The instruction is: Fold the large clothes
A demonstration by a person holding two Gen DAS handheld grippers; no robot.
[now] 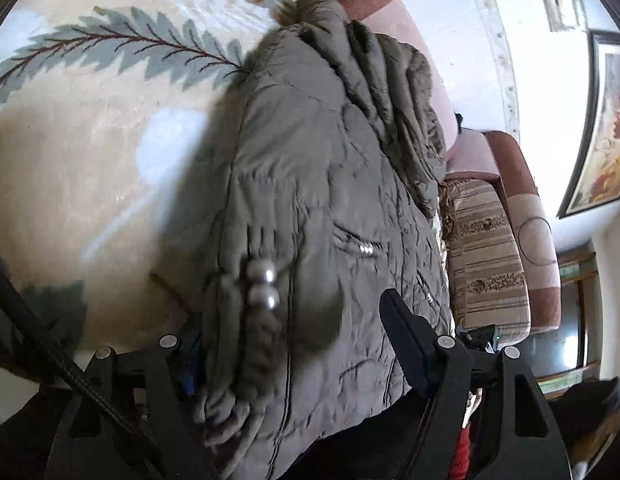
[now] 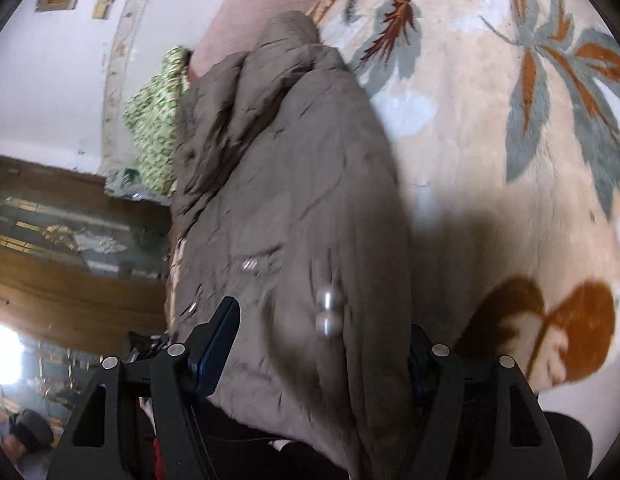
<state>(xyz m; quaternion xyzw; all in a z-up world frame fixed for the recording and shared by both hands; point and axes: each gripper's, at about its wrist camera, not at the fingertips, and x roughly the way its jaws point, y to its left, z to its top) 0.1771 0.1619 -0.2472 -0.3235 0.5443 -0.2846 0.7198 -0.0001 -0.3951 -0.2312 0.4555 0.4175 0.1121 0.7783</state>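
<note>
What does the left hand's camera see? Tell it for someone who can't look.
A puffy grey-brown jacket sits bunched between the left gripper fingers, with two silver beads on it. Beneath lies a cream blanket with leaf patterns.

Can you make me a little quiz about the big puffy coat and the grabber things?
1. True or false: the coat is bright red.
2. What lies under the coat? A) leaf-patterned rug B) bare wooden floor C) grass
3. Fill in: the two shiny round things on the coat are silver ____.

Key: 1 false, it is grey-brown. 2 A. 3 beads. Extra: the coat bunches between the jaws of the left gripper and the right gripper.
</note>
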